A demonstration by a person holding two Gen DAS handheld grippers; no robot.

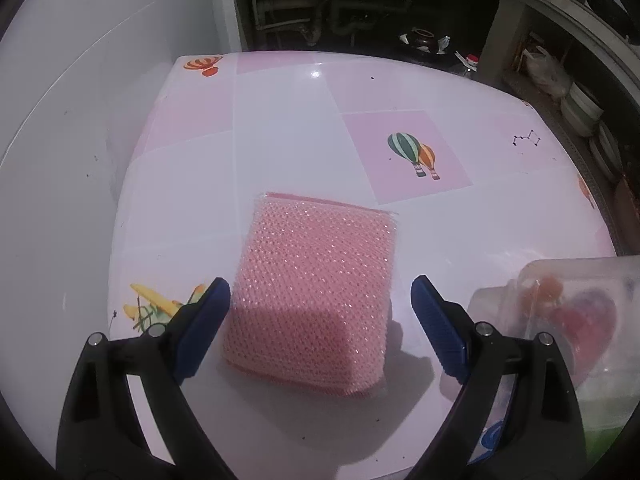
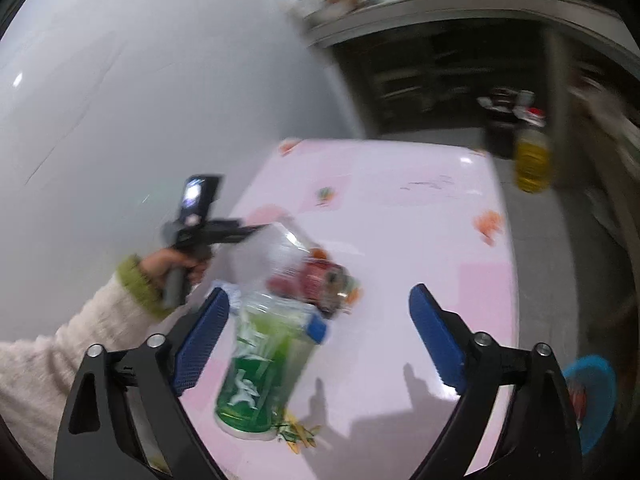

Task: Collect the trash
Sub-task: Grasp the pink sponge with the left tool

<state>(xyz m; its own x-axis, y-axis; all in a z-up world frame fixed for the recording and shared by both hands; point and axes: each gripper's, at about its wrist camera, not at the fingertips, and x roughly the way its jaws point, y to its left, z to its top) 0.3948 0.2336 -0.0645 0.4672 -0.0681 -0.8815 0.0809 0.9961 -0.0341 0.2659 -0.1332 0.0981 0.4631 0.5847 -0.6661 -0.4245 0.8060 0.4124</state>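
Note:
A pink mesh scrub sponge (image 1: pixel 316 292) lies flat on the pink-and-white table (image 1: pixel 288 128). My left gripper (image 1: pixel 320 280) hangs over it, open, one blue pad on each side and neither touching it. To its right lies a clear plastic pack with red contents (image 1: pixel 560 308). In the blurred right wrist view, that pack (image 2: pixel 316 276) lies beside a green container with white print (image 2: pixel 256 368) on the table. My right gripper (image 2: pixel 319 290) is open above them, and the green container is close to its left pad.
A hand in a cream sleeve with a green cuff (image 2: pixel 160 268) holds the other gripper at the left. A white wall (image 1: pixel 80 120) borders the table's left side. Beyond the far edge are dark shelves with pipes (image 1: pixel 320 12), stacked plates (image 1: pixel 580 108) and a yellow bottle (image 2: pixel 530 160).

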